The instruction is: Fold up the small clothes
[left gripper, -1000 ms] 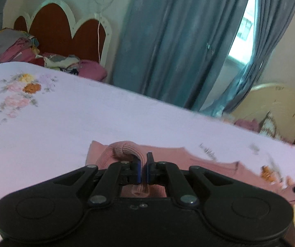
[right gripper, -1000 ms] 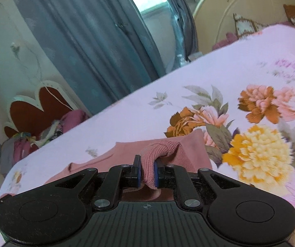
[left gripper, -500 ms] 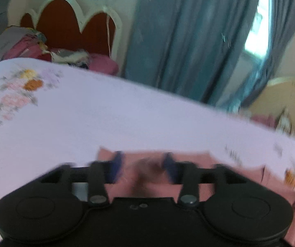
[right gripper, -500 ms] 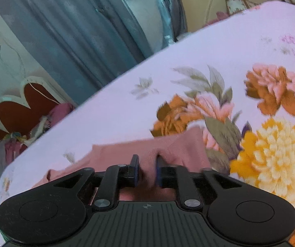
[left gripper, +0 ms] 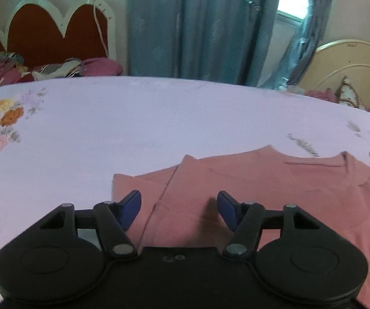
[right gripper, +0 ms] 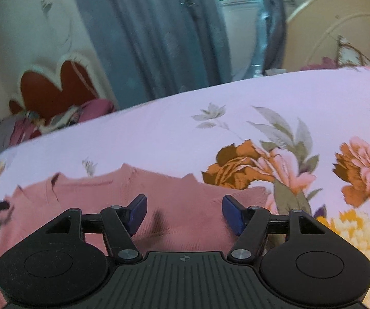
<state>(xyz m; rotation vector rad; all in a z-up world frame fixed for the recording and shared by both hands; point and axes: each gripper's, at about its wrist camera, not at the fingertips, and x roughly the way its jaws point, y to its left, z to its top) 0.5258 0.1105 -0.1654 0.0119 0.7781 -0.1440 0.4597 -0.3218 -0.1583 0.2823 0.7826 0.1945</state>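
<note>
A pink knitted top (left gripper: 262, 188) lies flat on the pale floral bedsheet (left gripper: 159, 118), with its sleeve folded in over the body. My left gripper (left gripper: 179, 200) hovers just over its near left part; the blue pads stand wide apart and are closing slightly, with no cloth pinched between them. In the right wrist view the same pink top (right gripper: 94, 195) spreads under my right gripper (right gripper: 185, 203), whose jaws are opening over the right edge and press on nothing. The near edge of the top is hidden behind both gripper bodies.
A red headboard with a white rim (left gripper: 56, 33) and a heap of mixed clothes (left gripper: 56, 69) stand beyond the far left edge of the bed. Blue curtains (left gripper: 197, 25) hang behind it. A cream headboard (left gripper: 352, 64) stands at the far right. Large printed flowers (right gripper: 262, 164) mark the sheet on the right.
Both grippers were shut on bunched pink sleeve cloth; both have let go and opened wide. The cloth now lies flat, and both grippers have sunk closer to it.
</note>
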